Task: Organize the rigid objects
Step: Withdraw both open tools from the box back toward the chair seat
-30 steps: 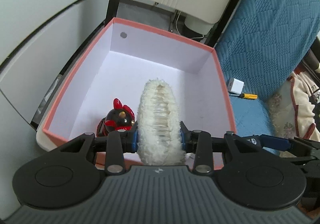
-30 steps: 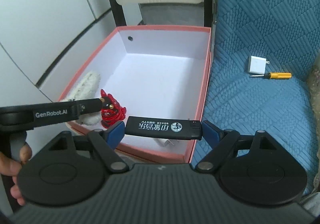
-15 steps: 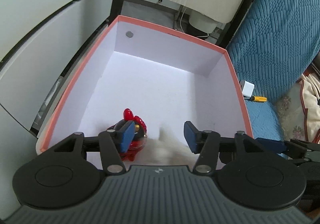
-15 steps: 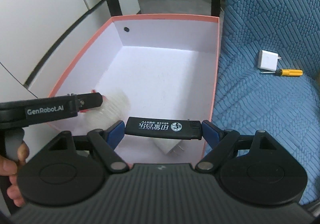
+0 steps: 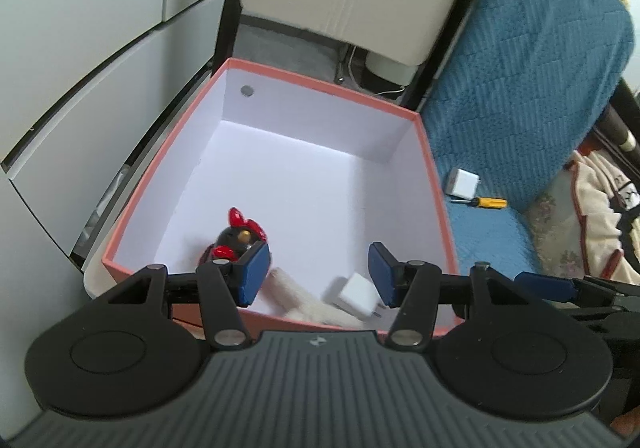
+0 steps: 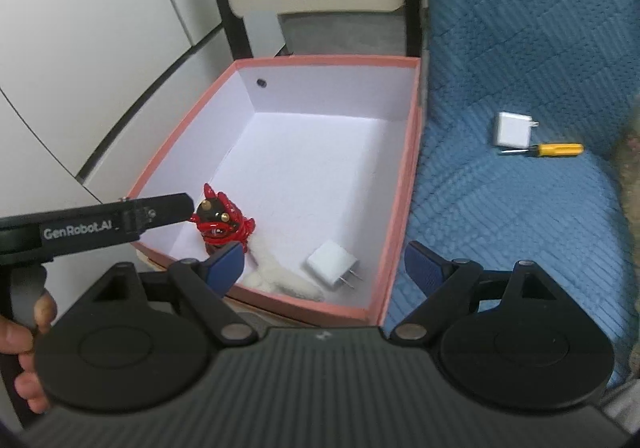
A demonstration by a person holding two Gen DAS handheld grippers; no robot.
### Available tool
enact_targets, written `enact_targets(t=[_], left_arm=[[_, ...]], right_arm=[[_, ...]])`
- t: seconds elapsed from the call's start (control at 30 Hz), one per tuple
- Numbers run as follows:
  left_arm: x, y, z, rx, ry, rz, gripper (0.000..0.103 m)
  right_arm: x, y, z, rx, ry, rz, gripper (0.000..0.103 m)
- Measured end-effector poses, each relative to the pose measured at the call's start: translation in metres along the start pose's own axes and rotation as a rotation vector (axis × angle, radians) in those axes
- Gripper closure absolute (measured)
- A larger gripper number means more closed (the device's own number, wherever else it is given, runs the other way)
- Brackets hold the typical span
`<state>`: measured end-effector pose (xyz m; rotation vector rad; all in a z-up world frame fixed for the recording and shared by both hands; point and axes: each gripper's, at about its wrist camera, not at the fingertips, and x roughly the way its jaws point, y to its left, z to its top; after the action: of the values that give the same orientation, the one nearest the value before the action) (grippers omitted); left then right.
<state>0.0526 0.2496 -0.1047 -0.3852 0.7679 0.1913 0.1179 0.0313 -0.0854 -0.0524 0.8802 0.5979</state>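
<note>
Your left gripper [image 5: 314,270] hangs over the near edge of the pink-rimmed box [image 5: 436,187], its blue pads spread wide with nothing between them. Your right gripper [image 6: 324,262] is also spread wide and empty, one finger over the box's near rim and the other out over the blue quilted cover [image 6: 520,207] just beside the box.

Inside the box, at its near end, you have three things. The red and black figurine [image 6: 222,221] stands by the left wall. The white fluffy piece [image 6: 276,276] lies along the near wall, right beside the figurine. A white plug adapter [image 6: 332,264] rests just right of the fluffy piece, its prongs pointing toward the box's right wall.

Outside the box, well off to its right on the blue cover, a second white adapter [image 6: 512,129] lies with a yellow-handled screwdriver [image 6: 548,149] just beside it.
</note>
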Motion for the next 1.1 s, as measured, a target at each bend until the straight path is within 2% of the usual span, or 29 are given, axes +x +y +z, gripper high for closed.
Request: enact_targets(t=[0.43,1.1], left_arm=[[-0.053,-0.059,-0.029,0.077,-0.053,-0.059,0.042],[-0.076,-0.148,-0.072,0.178,-0.071,-0.130,0.042]], right_arm=[[-0.069,-0.033,-0.033,0.053,-0.093,-0.047,0.014],[-0.133,-0.109,-0.083,0.156,-0.164,-0.129,0.014]])
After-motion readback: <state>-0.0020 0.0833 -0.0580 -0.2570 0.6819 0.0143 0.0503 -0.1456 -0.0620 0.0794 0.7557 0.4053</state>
